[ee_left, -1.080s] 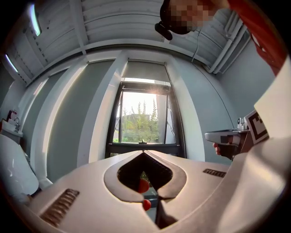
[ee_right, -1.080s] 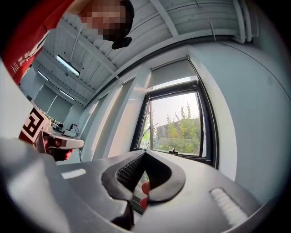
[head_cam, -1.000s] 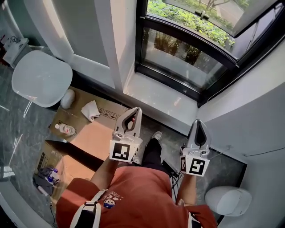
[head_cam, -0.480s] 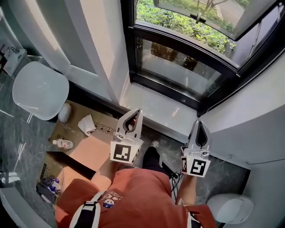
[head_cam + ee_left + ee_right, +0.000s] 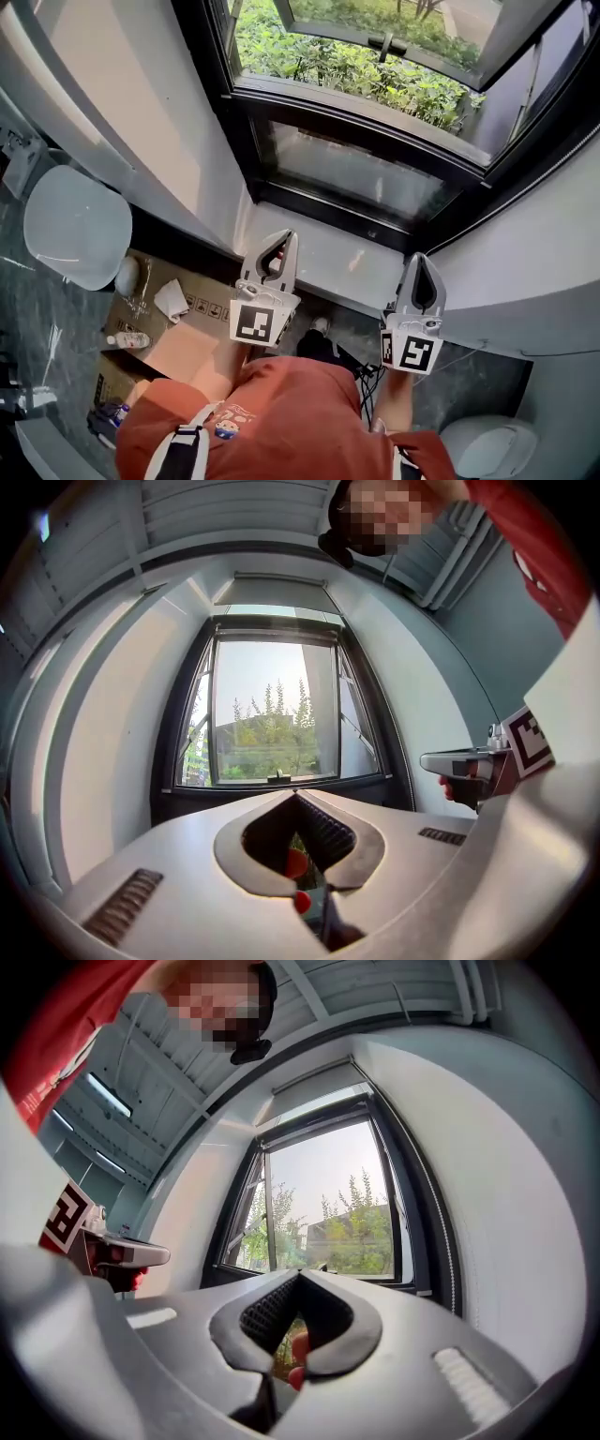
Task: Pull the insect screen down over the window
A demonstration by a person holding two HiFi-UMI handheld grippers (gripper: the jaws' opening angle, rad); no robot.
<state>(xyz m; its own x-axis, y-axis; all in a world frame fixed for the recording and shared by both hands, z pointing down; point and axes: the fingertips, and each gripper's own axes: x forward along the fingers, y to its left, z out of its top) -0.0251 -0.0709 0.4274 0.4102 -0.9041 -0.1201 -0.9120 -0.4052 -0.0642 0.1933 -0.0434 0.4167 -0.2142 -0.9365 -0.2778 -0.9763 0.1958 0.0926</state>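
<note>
The left gripper (image 5: 277, 240) and the right gripper (image 5: 419, 261) both have their jaws fully together and hold nothing. They point side by side toward the window (image 5: 356, 173), which fits a stage before any grasp. The insect screen is not yet down: the glass is uncovered, and the screen seems to sit rolled up in the pale housing (image 5: 274, 591) at the top of the recess, well above the 2 grippers.
</note>
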